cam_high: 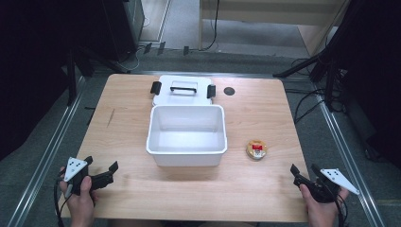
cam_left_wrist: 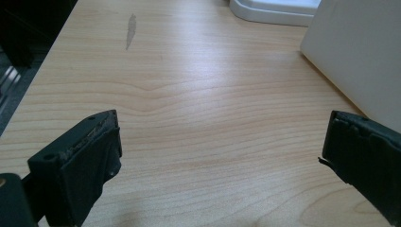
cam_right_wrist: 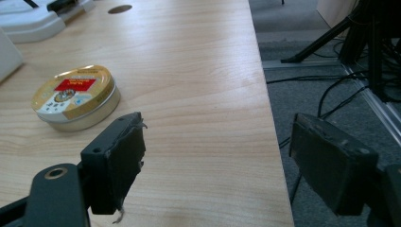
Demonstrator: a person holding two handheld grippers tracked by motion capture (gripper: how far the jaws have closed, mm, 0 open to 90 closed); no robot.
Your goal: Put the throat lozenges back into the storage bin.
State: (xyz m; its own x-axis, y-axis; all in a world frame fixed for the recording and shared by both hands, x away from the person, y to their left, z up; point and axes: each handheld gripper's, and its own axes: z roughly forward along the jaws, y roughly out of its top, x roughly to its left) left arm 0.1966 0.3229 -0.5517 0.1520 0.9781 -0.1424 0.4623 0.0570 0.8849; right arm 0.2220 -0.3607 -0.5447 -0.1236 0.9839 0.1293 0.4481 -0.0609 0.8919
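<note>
Both grippers, left gripper [cam_high: 100, 175] and right gripper [cam_high: 304, 174], gape empty – round tin [cam_high: 256, 149] near the right

Both grippers, left gripper [cam_high: 100, 172] and right gripper [cam_high: 305, 174], are black with worn padded jaws, each topped by a grey three-cornered plate with dark dots, black cables trailing

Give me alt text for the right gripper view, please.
A round gold tin lies flat on the wooden table, just ahead-left of the right hand-held gripper, whose open black jaws hold nothing. Floor and cables beyond the table edge.
</note>
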